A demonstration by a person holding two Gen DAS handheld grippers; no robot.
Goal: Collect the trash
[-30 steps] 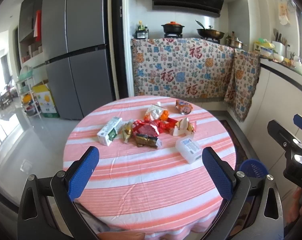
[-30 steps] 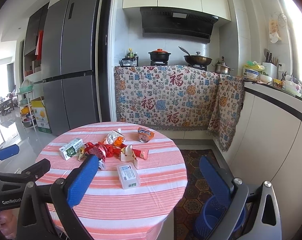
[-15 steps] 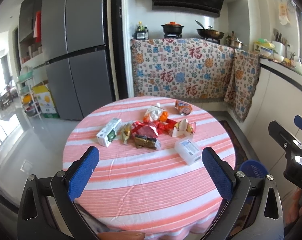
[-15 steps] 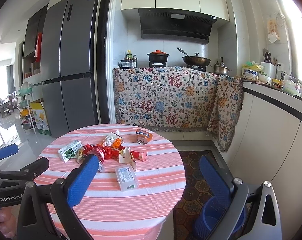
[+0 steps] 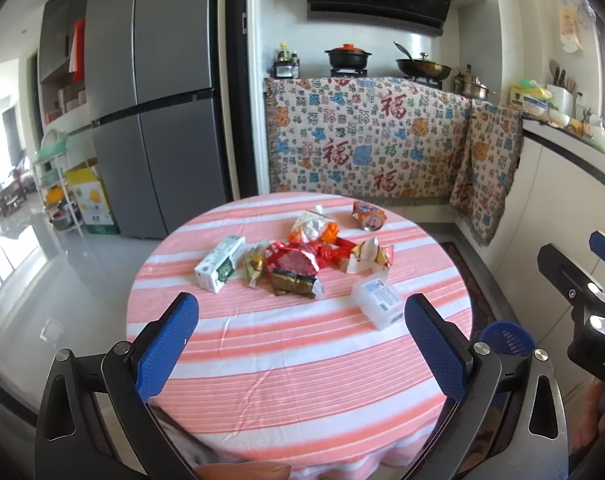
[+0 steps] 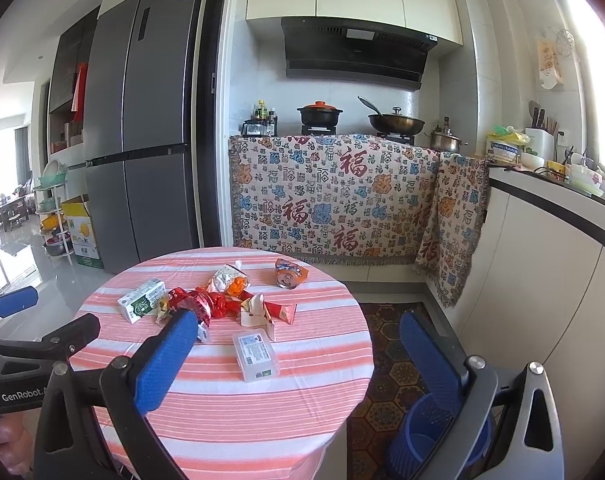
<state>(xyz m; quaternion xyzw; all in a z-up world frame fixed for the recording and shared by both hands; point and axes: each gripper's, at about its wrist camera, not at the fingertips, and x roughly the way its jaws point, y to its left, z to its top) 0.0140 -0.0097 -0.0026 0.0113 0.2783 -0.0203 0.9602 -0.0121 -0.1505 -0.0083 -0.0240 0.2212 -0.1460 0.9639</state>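
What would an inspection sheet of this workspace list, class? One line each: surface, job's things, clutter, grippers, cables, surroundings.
Surface: round table under a pink striped cloth.
Job's things: carton, red wrapper, brown wrapper, orange bag, can, clear box and small wrappers on the table; blue bin on the floor to its right.
Clutter: nothing seen beyond the trash.
Grippers: left gripper and right gripper open, empty, short of the trash.
Cables: nothing seen.
Surroundings: fridge, stove with pot and wok, patterned cloth.
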